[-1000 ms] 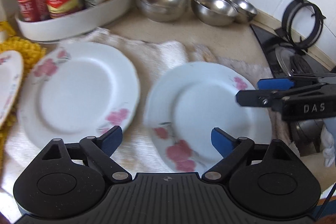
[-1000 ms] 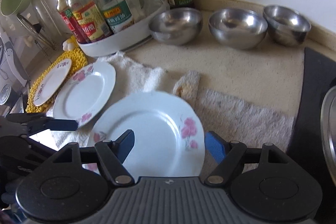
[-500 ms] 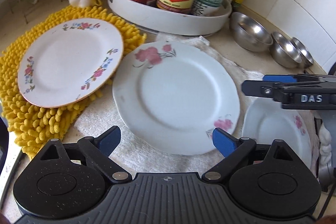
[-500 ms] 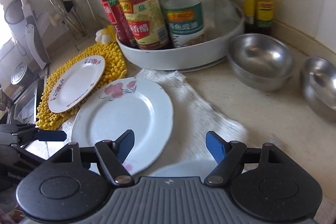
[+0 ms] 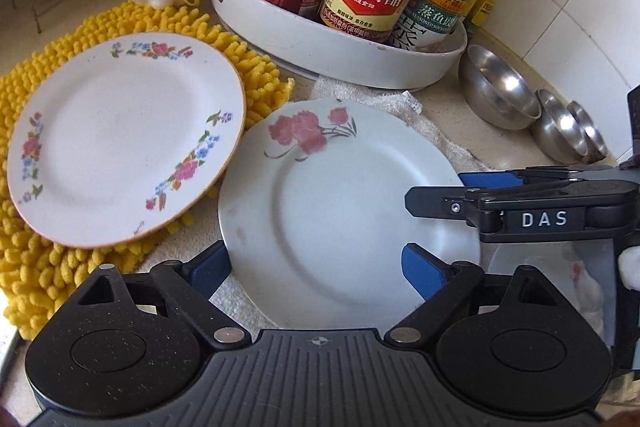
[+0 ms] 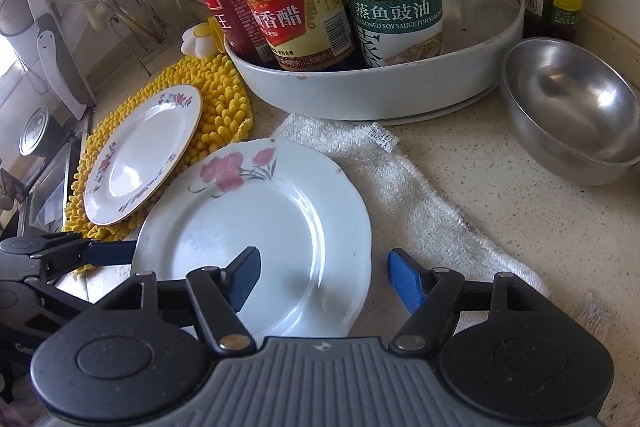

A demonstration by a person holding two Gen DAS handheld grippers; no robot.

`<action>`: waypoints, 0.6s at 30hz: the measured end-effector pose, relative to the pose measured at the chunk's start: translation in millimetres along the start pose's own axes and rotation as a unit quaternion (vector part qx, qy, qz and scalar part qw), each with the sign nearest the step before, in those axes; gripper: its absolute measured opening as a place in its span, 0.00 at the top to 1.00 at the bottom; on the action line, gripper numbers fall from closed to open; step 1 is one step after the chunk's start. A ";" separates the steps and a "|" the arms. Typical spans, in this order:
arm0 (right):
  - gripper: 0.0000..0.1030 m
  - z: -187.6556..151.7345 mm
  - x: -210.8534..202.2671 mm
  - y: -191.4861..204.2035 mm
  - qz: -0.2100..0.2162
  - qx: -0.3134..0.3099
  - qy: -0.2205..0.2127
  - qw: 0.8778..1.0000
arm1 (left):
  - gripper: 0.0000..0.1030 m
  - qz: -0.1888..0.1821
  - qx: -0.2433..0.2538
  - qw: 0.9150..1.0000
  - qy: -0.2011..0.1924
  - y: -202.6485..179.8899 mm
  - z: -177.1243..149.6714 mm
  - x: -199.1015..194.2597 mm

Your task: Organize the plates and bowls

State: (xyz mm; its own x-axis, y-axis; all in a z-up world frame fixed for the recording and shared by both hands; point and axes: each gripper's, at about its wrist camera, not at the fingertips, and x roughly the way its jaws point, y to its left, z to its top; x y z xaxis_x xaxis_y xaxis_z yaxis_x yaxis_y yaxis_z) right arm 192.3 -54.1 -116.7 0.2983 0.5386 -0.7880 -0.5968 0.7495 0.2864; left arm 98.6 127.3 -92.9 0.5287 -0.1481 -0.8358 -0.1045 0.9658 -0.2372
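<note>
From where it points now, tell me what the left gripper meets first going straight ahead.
The left gripper, jaws open, points across the pink-flower plate. That plate's near rim likely comes first; beyond it stands the bottle tray. Its height above the plate is unclear.

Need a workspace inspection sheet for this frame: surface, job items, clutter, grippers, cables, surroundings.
Surface: speckled countertop, white towel, yellow mat.
Job's things: pink-flower plate on the towel; multicolour-flower plate on the mat; steel bowls by the wall.
Clutter: bottle tray.
Grippers: left gripper and right gripper open, empty, at the pink-flower plate.
Cables: nothing seen.
Surroundings: tiled wall.
</note>
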 end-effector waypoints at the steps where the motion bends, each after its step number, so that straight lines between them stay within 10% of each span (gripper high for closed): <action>1: 0.27 -0.2 -0.2 0.6 -0.001 -0.005 0.001 1.000 | 0.09 0.005 0.001 1.000 -0.001 -1.0 1.0 1.1; 18: 0.41 -8.2 -5.8 5.5 0.004 -0.015 -0.008 1.000 | 0.14 0.029 0.019 0.999 -0.004 -2.4 6.6 6.6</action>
State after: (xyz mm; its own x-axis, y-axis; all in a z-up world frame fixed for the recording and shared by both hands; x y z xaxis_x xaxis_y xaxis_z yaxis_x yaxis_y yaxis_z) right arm 181.2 -56.3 -115.0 0.3061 0.5508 -0.7765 -0.6215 0.7335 0.2753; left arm 107.9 125.4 -94.6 0.5294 -0.0906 -0.8435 -0.1036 0.9799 -0.1703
